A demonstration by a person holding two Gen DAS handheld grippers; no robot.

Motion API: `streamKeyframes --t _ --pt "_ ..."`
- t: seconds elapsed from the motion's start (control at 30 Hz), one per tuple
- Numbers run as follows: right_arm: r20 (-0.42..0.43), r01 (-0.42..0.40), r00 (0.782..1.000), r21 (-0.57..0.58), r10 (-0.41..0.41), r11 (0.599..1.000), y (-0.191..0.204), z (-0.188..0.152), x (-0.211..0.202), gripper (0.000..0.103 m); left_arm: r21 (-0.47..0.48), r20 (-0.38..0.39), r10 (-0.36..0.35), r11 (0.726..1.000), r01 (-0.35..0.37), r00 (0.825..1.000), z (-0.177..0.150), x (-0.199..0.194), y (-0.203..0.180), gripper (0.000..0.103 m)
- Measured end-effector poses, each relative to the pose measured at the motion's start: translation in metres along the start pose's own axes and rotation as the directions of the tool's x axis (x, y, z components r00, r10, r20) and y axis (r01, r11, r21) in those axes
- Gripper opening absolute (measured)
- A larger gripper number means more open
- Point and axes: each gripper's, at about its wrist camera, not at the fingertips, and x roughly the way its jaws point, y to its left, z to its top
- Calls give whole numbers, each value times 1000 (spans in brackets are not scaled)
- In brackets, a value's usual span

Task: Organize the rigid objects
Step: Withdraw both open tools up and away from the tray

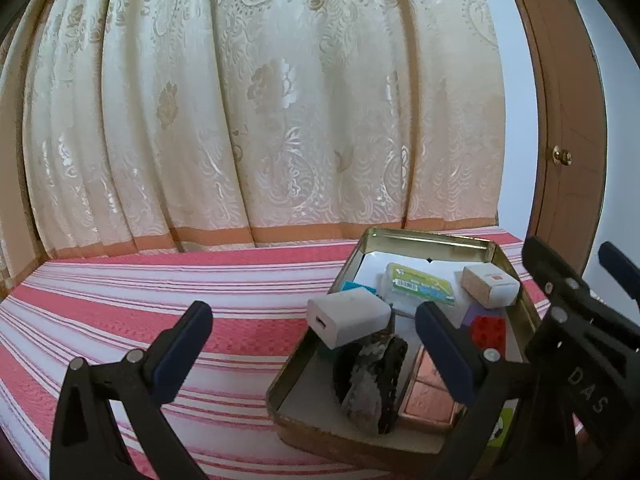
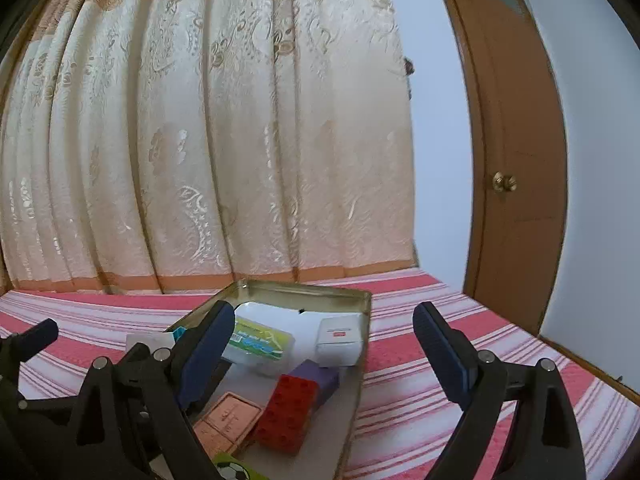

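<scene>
Left gripper point(image 1: 312, 344) spread wide and empty over the tin's point(image 1: 424, 236) near left corner, just behind the white charger point(image 1: 348, 318) propped on a dark lump point(image 1: 370, 380), apparently freshly dropped in. Right gripper point(image 2: 324, 354) likewise released, holding nothing, straddling the tin's right wall above the red brick point(image 2: 286, 414) and purple block point(image 2: 324, 378). Remaining pieces packed inside toward the tin's far edge, on the striped bed point(image 1: 160, 280), probably to keep everything gathered in one container.
</scene>
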Motion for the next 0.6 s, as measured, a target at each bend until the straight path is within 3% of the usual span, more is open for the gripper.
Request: streamKeyframes --t 0.23,0.6 --pt "53 29 998 25 -30 999 -7 -1 -20 93 -19 26 9 1000 -9 1000 -5 -16 6 103" --pt "107 19 994 163 -37 986 -31 -4 -47 95 -14 40 21 1000 -20 999 -11 -27 9 103"
